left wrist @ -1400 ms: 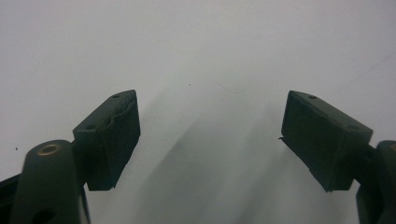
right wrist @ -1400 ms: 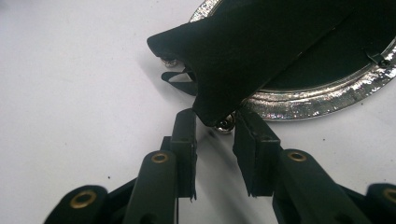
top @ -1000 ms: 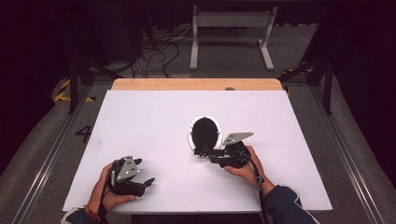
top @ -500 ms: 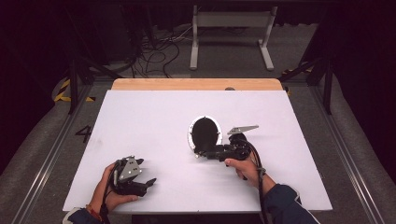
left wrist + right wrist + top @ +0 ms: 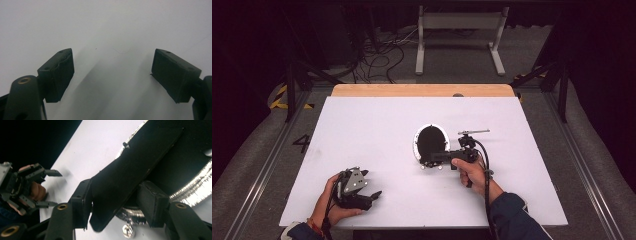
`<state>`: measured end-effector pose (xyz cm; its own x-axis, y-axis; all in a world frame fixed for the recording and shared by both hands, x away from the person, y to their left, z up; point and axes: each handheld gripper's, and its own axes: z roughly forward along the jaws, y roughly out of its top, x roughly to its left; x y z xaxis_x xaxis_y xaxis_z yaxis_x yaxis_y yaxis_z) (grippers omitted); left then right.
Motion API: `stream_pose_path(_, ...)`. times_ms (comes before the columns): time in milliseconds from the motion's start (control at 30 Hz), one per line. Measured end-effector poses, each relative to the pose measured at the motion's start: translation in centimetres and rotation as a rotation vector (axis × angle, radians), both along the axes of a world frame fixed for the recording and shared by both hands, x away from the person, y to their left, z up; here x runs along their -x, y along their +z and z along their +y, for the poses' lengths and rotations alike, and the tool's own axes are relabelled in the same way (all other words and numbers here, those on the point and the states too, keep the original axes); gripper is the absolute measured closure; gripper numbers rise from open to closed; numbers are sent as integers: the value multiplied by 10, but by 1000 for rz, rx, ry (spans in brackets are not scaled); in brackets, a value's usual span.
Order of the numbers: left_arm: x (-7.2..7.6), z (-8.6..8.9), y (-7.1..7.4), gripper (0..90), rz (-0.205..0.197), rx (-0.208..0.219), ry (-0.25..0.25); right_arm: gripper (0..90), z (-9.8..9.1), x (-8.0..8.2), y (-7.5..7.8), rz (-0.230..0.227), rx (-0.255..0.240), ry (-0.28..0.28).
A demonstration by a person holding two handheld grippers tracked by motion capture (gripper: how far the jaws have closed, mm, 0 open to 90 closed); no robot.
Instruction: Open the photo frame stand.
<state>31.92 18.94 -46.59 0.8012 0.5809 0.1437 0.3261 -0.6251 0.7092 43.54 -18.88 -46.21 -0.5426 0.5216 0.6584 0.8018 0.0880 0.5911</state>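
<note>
Right tongs [image 5: 428, 160] shifted left, opening around one black flap [image 5: 130, 170] | left tongs [image 5: 374, 195] released

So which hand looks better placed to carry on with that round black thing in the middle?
The right. Its gripper is at the black round dish with the silver rim, a black flat piece between its jaws. The left gripper rests open near the table's front edge, well apart from it.

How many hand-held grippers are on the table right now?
2. The left hand-held gripper rests near the white table's front left edge. The right hand-held gripper is mid-table, at the near edge of the silver-rimmed black dish.
</note>
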Motion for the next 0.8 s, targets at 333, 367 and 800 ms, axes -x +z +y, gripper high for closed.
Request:
stream_pose_path(333, -4, -2, 1, 189, 5, 3, -2, 448, 7, -12, -4, 40, -59, -44)
stream_pose_path(367, -5, -3, 1, 189, 1, 2, 1, 451, 7, -13, -4, 40, -57, -45)
stream_pose_path(800, -24, -5, 8, 202, -15, 54, 72, 566, 5, -14, -3, 10, -41, -26)
